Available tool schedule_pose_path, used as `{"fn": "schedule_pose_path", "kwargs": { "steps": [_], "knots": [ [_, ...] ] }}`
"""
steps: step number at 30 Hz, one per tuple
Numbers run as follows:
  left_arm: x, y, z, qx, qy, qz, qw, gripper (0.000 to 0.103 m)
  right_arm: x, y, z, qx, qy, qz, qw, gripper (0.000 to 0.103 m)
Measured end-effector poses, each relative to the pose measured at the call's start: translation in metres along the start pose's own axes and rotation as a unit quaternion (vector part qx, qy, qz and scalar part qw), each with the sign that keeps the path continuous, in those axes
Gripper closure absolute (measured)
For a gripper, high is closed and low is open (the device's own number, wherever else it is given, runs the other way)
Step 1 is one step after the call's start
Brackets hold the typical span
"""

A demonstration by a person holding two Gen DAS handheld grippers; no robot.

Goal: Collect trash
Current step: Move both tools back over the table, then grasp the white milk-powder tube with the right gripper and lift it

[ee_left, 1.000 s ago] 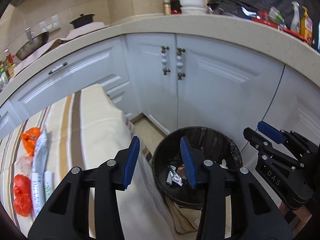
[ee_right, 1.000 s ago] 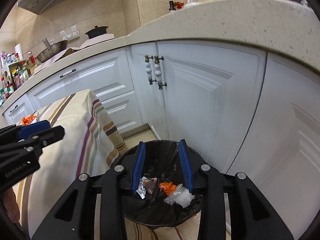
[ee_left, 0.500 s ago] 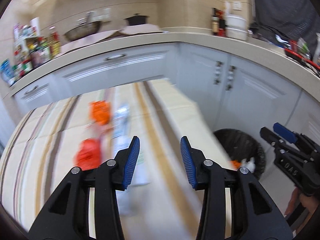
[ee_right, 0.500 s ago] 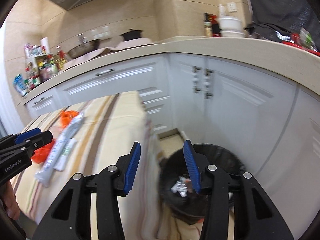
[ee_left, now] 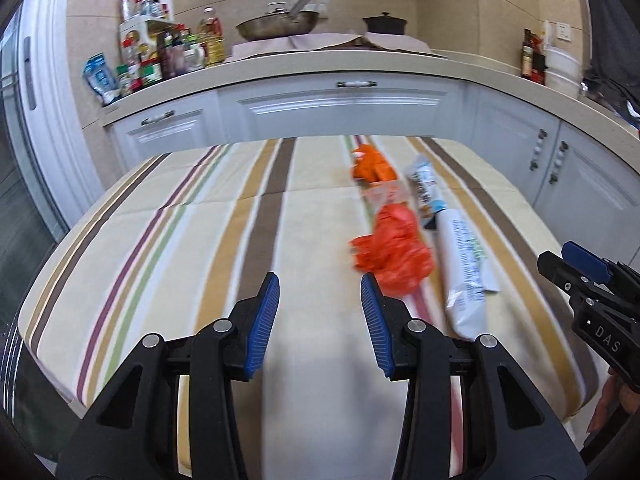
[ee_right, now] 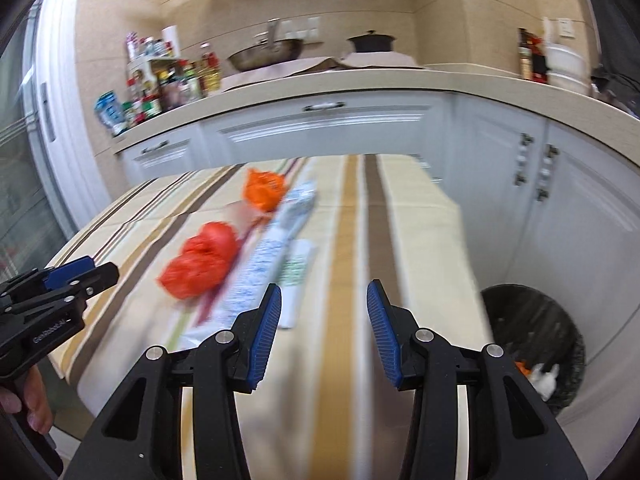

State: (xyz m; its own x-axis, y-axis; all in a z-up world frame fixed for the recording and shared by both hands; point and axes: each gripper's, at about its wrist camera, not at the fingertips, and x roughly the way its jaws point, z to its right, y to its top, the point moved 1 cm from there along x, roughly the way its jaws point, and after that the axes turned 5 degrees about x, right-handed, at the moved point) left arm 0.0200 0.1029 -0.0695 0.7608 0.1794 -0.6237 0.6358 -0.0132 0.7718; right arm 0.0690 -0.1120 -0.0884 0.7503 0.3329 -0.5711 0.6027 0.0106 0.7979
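Note:
Trash lies in a row on the striped tablecloth [ee_left: 160, 240]: a crumpled red bag [ee_left: 394, 250] [ee_right: 202, 262], an orange wrapper [ee_left: 370, 164] [ee_right: 264, 192] farther back, and a long white packet [ee_left: 462, 258] [ee_right: 272, 256] beside them. My left gripper [ee_left: 320, 304] hovers open over the cloth just left of the red bag, nothing between its fingers. My right gripper [ee_right: 324, 312] is open and empty too, near the table's right edge beside the white packet. The black trash bin [ee_right: 536, 344] stands on the floor at lower right with scraps inside.
White cabinets [ee_left: 340, 112] and a beige counter curve around the table's far and right sides. The counter carries bottles and jars [ee_left: 160, 56], a wok [ee_left: 276, 26] and a dark pot [ee_left: 384, 24]. A glass door [ee_left: 16, 184] is on the left.
Both grippers swung left from over the bin to above the table. The right gripper's jaws stand wider than a second ago. The bin has slid out of the left wrist view.

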Motion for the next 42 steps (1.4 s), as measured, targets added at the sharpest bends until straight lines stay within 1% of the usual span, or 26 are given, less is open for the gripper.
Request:
{"fn": "schedule_pose_path", "kwargs": {
  "steps": [4,6,8,14,20,24,30,34,35,36,38,42],
  "knots": [
    [0.004,-0.009,-0.024,-0.016,0.009,-0.007,0.9998,0.062,0.010,-0.007,-0.030,-0.019,0.016,-0.015,1.000,0.058],
    [0.005,-0.013,-0.035,-0.024,0.012,-0.010,0.9996,0.062,0.016,-0.010,-0.043,-0.030,0.020,-0.022,0.999,0.054],
    [0.007,-0.016,-0.042,-0.028,0.015,-0.012,0.9994,0.061,0.022,-0.013,-0.052,-0.036,0.023,-0.029,0.999,0.053],
    [0.013,-0.023,-0.058,-0.036,0.015,-0.020,0.9990,0.061,0.036,-0.021,-0.062,-0.041,0.016,-0.053,0.998,0.053],
    [0.018,-0.025,-0.057,-0.040,0.007,-0.025,0.9989,0.061,0.043,-0.027,-0.061,-0.036,0.014,-0.071,0.997,0.053],
    [0.020,-0.025,-0.050,-0.036,0.002,-0.026,0.9990,0.061,0.042,-0.029,-0.058,-0.029,0.018,-0.067,0.997,0.060],
    [0.024,-0.024,-0.040,-0.028,-0.003,-0.029,0.9992,0.061,0.041,-0.025,-0.054,-0.021,0.021,-0.061,0.998,0.060],
    [0.025,-0.024,-0.033,-0.025,-0.007,-0.031,0.9992,0.061,0.044,-0.024,-0.054,-0.015,0.029,-0.068,0.997,0.060],
    [0.025,-0.024,-0.031,-0.024,-0.008,-0.032,0.9992,0.060,0.044,-0.023,-0.054,-0.016,0.029,-0.068,0.997,0.060],
    [0.025,-0.024,-0.030,-0.022,-0.008,-0.032,0.9992,0.061,0.044,-0.023,-0.055,-0.019,0.030,-0.067,0.997,0.058],
    [0.025,-0.024,-0.029,-0.021,-0.009,-0.032,0.9992,0.060,0.042,-0.023,-0.056,-0.021,0.032,-0.064,0.997,0.051],
    [0.026,-0.025,-0.028,-0.023,-0.010,-0.034,0.9991,0.060,0.043,-0.020,-0.058,-0.022,0.033,-0.061,0.997,0.050]
  ]
}}
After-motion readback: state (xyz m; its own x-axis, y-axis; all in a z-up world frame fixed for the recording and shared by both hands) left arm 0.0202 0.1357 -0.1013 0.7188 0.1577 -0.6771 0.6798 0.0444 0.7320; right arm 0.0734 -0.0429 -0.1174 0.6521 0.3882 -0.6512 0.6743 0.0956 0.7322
